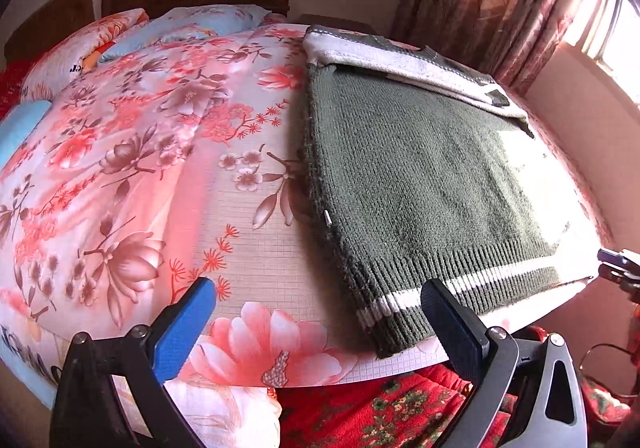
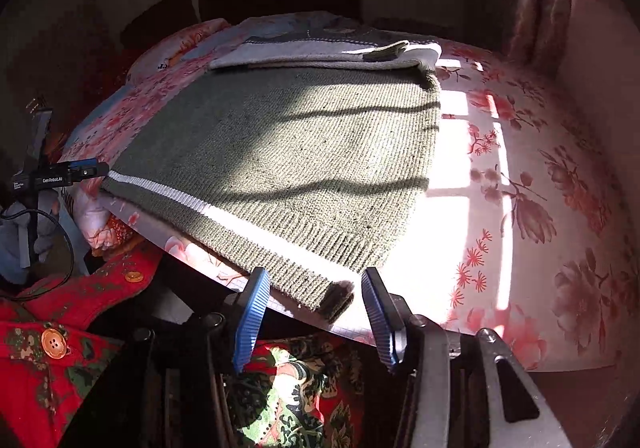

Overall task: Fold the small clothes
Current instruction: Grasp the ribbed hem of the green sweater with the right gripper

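Green knit sweater (image 1: 420, 183), white-striped hem, lies flat; both grippers' fingers (image 1: 192, 312) spread, empty.

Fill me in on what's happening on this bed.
A person is folding a green knit sweater laid flat on a floral bedspread, with a handheld gripper in each hand. Its sleeves are folded across the top. Both the left gripper and the right gripper hang open at the striped hem, gripping nothing.
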A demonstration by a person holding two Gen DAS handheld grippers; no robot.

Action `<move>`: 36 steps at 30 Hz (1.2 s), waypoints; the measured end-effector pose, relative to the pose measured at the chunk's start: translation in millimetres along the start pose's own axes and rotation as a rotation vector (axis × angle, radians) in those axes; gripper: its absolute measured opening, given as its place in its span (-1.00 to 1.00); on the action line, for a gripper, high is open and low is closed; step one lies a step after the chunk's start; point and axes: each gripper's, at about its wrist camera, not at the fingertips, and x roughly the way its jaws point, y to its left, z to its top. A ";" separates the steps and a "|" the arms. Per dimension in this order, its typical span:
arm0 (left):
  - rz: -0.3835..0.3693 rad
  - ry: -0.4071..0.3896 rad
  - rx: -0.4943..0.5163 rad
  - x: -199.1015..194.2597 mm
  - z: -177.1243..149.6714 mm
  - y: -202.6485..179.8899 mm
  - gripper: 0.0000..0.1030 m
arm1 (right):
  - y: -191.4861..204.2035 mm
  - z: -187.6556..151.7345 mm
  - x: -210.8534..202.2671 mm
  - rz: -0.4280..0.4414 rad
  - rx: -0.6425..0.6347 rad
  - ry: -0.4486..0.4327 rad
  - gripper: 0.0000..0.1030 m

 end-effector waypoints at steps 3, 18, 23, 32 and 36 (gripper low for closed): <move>-0.102 0.013 -0.077 2.3 6.5 5.1 1.00 | -18.3 -2.4 13.4 0.004 0.111 0.040 -0.05; -0.062 0.048 -0.029 22.6 6.2 -33.6 1.00 | 6.6 4.5 29.6 -0.004 0.077 0.001 -0.03; -0.013 0.060 0.012 23.0 3.1 -44.9 1.00 | 12.2 6.8 32.5 -0.046 0.055 0.003 -0.03; 0.061 0.098 0.047 25.2 -1.8 -60.0 1.00 | 13.5 2.5 32.4 -0.070 0.033 -0.031 -0.04; 0.069 0.107 0.050 25.1 -2.1 -60.3 1.00 | 11.4 0.4 30.4 -0.067 0.037 -0.045 -0.15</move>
